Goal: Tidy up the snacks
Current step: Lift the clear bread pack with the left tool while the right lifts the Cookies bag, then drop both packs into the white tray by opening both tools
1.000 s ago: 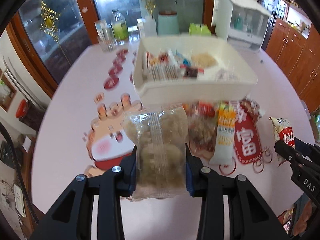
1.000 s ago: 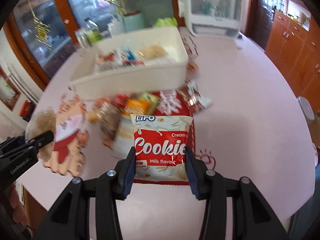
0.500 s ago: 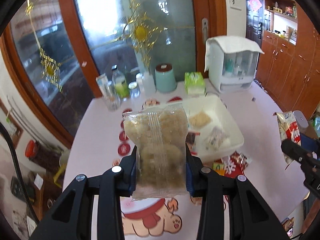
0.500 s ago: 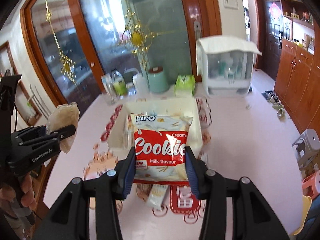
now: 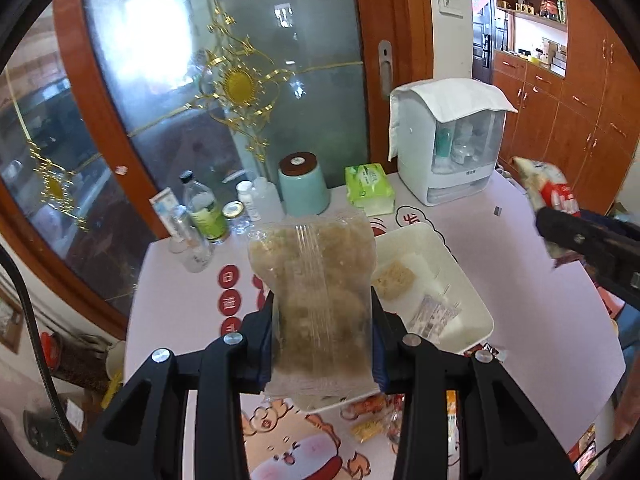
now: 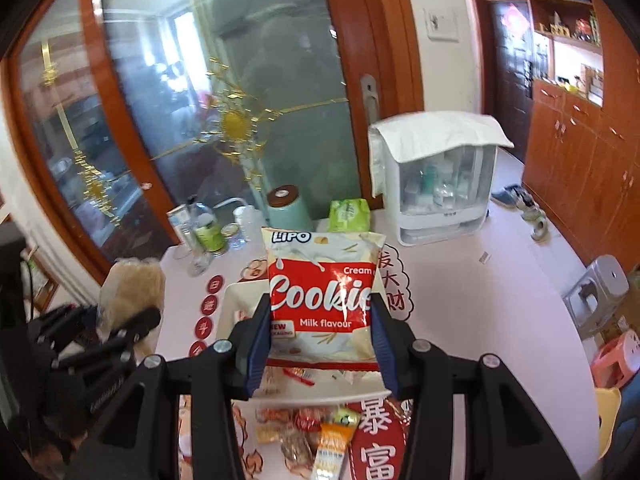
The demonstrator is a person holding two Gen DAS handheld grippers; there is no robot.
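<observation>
Two snack bags are held up in the air, one per gripper. The left gripper (image 5: 322,336) has its jaws clamped on a clear bag of brown biscuits (image 5: 316,300); the right gripper (image 6: 320,328) has its jaws clamped on a red-and-white cookie bag (image 6: 322,300). Below them, one white bin (image 5: 472,304) and several loose snacks (image 6: 316,432) lie on the pink surface (image 6: 480,320) by a glass door (image 5: 224,80).

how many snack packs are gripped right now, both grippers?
2. A clear bag of brown snacks is clamped in the left gripper. A red and white Lipo cookie pack is clamped in the right gripper. Both are above the white bin.
</observation>
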